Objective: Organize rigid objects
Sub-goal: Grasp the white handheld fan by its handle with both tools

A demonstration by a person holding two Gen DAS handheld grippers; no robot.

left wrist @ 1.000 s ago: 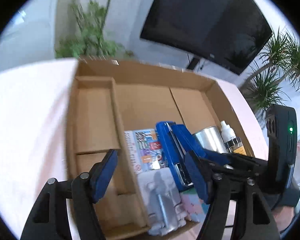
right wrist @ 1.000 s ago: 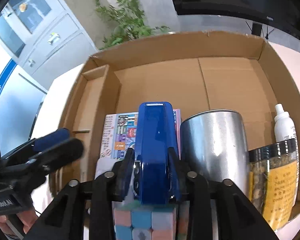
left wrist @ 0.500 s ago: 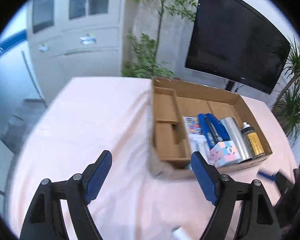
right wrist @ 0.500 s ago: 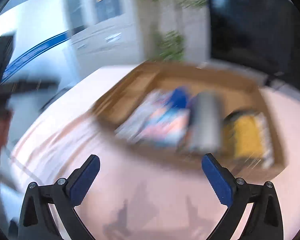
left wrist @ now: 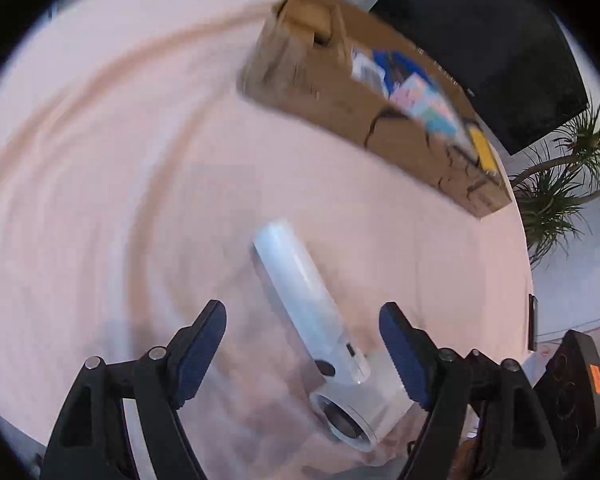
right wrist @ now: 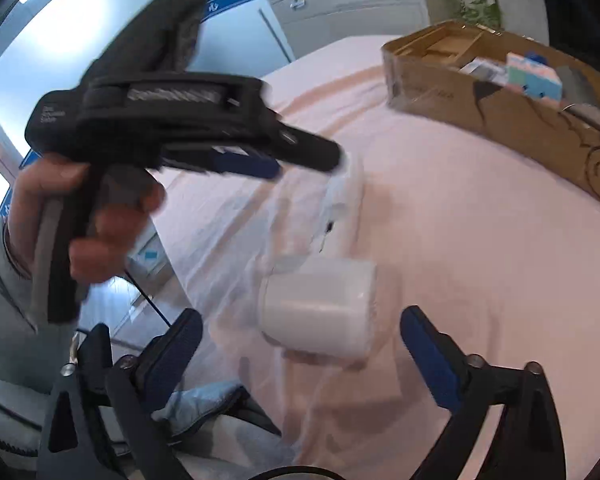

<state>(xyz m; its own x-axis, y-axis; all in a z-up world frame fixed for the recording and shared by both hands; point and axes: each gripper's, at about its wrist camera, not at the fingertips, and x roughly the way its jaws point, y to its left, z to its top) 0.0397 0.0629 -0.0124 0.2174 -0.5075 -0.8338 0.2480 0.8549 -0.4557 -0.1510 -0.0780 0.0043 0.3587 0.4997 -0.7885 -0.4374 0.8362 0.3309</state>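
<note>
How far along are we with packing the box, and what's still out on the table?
Mostly packed: the cardboard box already holds a pastel cube and other items, too blurred to name. In hand: nothing; the left hand-held gripper and right hand-held gripper are both open. Left: the white hair dryer, lying on the pink tablecloth between the left fingers.

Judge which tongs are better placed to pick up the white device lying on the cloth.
Left, probably. The left tongs are open and straddle the white device along its slim handle. The right tongs are open too, but face its wide round head.
</note>
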